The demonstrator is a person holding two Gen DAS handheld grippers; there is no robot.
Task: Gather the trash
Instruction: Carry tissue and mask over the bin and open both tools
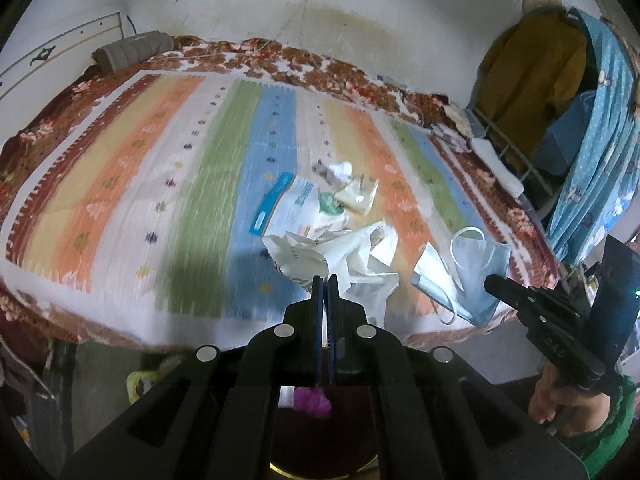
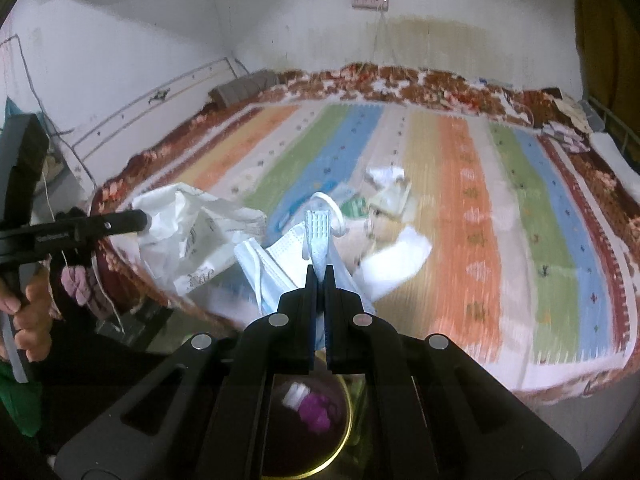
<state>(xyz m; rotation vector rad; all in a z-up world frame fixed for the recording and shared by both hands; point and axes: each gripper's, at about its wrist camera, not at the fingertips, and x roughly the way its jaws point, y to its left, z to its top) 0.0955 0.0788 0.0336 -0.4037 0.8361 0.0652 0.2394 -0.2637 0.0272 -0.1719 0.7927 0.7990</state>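
Observation:
My left gripper (image 1: 325,280) is shut on a crumpled white plastic bag (image 1: 320,254), held above the near edge of the bed; the bag also shows in the right wrist view (image 2: 188,228). My right gripper (image 2: 319,274) is shut on a light blue face mask (image 2: 318,236), also seen in the left wrist view (image 1: 468,272). More trash lies mid-bed: a blue-and-white wrapper (image 1: 296,204), crumpled white paper (image 1: 336,172) and a yellowish packet (image 1: 358,196). A round bin with a gold rim (image 2: 308,424) sits below both grippers, holding purple and white scraps (image 2: 316,412).
The bed has a striped cover (image 1: 160,184) over a floral blanket (image 1: 280,60). A grey roll (image 1: 132,50) lies at the headboard. Clothes hang on a rack (image 1: 532,76) at the right, with a blue patterned curtain (image 1: 600,140). A power strip (image 2: 370,0) is on the wall.

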